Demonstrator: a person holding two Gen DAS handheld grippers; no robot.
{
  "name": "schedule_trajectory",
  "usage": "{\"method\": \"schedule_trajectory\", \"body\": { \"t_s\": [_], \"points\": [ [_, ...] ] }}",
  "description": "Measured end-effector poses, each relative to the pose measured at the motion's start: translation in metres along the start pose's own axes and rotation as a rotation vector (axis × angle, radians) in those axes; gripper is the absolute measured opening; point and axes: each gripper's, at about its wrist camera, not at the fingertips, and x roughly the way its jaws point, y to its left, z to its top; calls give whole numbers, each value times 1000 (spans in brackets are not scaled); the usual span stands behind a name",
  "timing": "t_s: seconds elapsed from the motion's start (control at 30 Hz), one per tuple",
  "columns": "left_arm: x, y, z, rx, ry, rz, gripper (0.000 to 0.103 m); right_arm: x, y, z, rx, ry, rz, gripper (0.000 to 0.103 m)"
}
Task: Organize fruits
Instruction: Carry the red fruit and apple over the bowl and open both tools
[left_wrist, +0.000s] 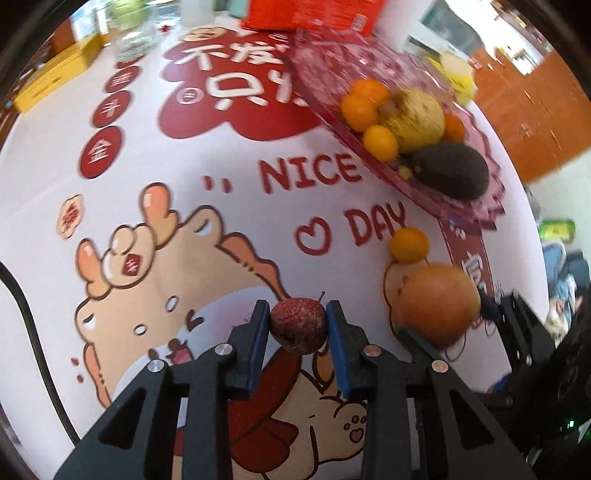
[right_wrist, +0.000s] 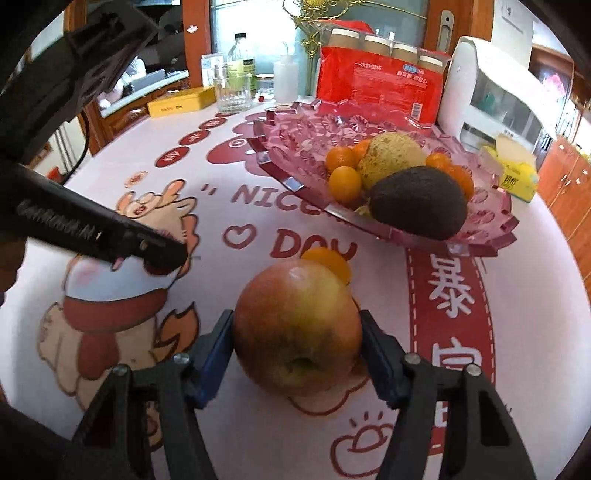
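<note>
Left gripper pinching berry: light, soft, hold its sides | right gripper astride apple, contact unclear: heavy, smooth, grip widest | bowl 1 o'clock

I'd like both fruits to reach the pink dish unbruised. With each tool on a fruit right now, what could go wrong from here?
1. The left tool pinches the small red fruit near its fingertips; it could slip out.
2. The right tool flanks the apple, whose roundness may let it squirt forward into the small orange fruit.
3. The pink dish holds its fruit piled at one end, so additions might roll.
</note>
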Motion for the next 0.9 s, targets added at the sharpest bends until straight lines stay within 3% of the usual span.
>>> {"method": "schedule_trajectory", "body": {
  "t_s": [0.43, 0.63, 0.9],
  "points": [
    [-50, -29, -7, -166, -140, 88, 29, -56, -15, 8, -144, -73, 266, 65],
    [-71, -47, -8, -210, -210, 103, 29, -82, -30, 18, -202, -121, 309, 65],
    [-100, -77, 5, -226, -329, 131, 30, -99, -67, 45, -217, -192, 293, 65]
  ]
}}
